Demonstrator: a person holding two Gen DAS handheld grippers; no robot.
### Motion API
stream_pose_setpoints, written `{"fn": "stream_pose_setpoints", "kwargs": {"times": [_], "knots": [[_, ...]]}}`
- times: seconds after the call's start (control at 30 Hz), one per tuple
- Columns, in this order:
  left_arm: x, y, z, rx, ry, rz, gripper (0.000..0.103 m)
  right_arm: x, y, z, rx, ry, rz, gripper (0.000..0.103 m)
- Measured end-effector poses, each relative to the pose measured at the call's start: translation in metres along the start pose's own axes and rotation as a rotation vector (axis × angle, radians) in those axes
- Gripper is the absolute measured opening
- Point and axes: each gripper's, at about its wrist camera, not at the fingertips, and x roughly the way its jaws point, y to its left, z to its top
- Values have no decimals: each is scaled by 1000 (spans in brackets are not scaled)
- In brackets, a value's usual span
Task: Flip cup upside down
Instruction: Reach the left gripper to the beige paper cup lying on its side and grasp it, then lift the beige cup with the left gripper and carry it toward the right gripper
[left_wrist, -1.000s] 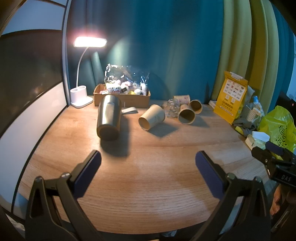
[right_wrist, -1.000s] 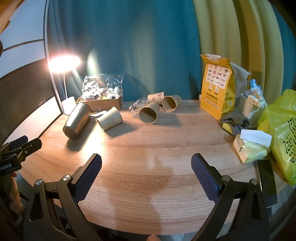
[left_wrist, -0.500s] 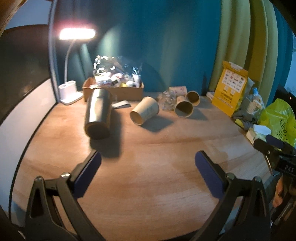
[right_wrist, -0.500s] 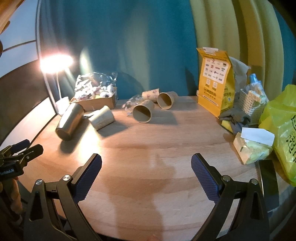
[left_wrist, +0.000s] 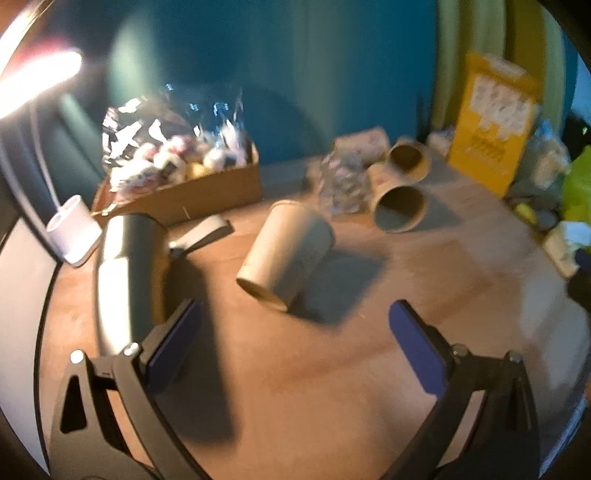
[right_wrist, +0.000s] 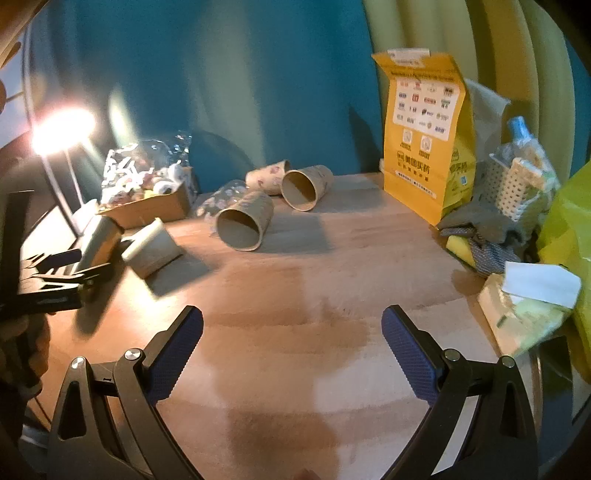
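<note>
Several paper cups lie on their sides on the wooden table (right_wrist: 332, 280). The nearest paper cup (left_wrist: 286, 254) lies just ahead of my open, empty left gripper (left_wrist: 293, 332); it also shows in the right wrist view (right_wrist: 153, 249). A steel tumbler (left_wrist: 127, 273) lies on its side by the left finger. Two more cups (left_wrist: 399, 206) (left_wrist: 410, 160) lie farther back. My right gripper (right_wrist: 291, 339) is open and empty over bare table, with a cup (right_wrist: 243, 225) well ahead. The left gripper shows at the left of the right wrist view (right_wrist: 59, 269).
A cardboard box of wrapped items (left_wrist: 184, 177) and a lit desk lamp (left_wrist: 74, 229) stand at the back left. A yellow bag (right_wrist: 424, 136), a basket (right_wrist: 517, 184), cloths, a tissue pack (right_wrist: 524, 299) and a green bag crowd the right side.
My left gripper has moved forward and down toward the nearest paper cup and the tumbler, which now look much closer. My right gripper has moved forward slightly. Both stay open.
</note>
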Motion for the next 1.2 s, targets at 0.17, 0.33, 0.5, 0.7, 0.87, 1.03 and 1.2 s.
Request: {"fn": "stream_pose_setpoints", "kwargs": {"times": [0.17, 0.33, 0.5, 0.7, 0.87, 1.03, 1.2], "knots": [[48, -2, 20, 56, 42, 40, 96, 31, -6, 7, 12, 31, 1, 99], [83, 2, 26, 57, 99, 40, 80, 57, -9, 10, 22, 63, 10, 99], [92, 8, 24, 52, 106, 30, 65, 66, -5, 11, 15, 67, 11, 99], [76, 13, 18, 35, 85, 17, 64, 67, 3, 9, 1, 82, 16, 99], [35, 8, 0, -2, 60, -21, 64, 46, 8, 1, -4, 74, 9, 99], [-11, -7, -27, -53, 39, -64, 64, 21, 18, -18, -15, 80, 18, 99], [-46, -24, -57, -114, 46, -108, 64, -10, 30, -39, -42, 64, 43, 99]]}}
